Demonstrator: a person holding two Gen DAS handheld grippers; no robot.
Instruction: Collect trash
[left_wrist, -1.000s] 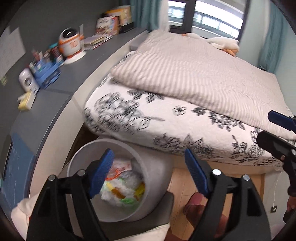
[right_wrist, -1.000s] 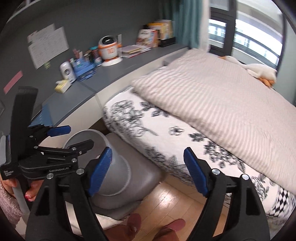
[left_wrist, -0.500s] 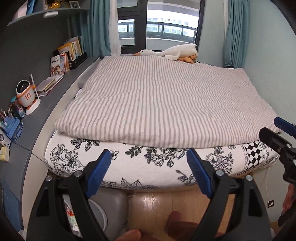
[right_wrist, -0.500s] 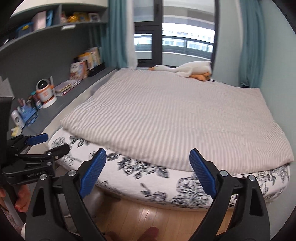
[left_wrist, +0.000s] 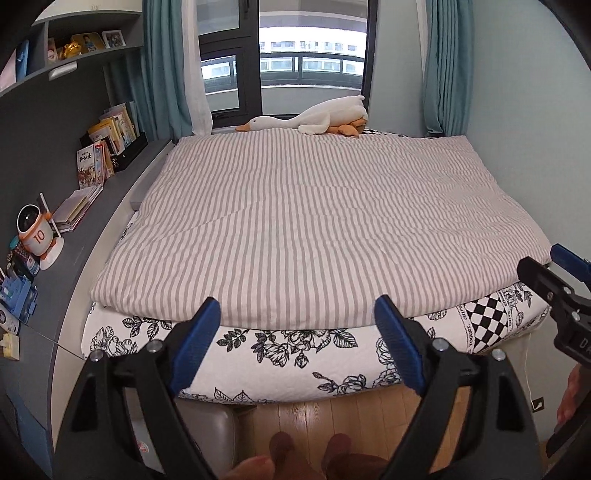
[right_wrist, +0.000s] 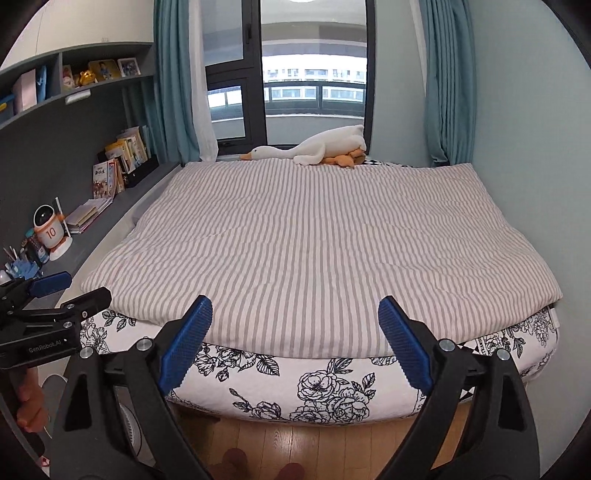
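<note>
Left wrist view looked over the bed (left_wrist: 314, 221): the left gripper (left_wrist: 297, 345) hung before its foot, fingers released and spread with nothing between them, and the grey trash bin (left_wrist: 218, 432) showed only as a sliver below the bed's near-left corner. The right gripper (left_wrist: 554, 280) entered beside the bed's right corner. Right wrist view: the right gripper (right_wrist: 295, 339) also stood spread and empty before the bed's foot, with the bin (right_wrist: 127, 417) again low at the near-left corner.
</note>
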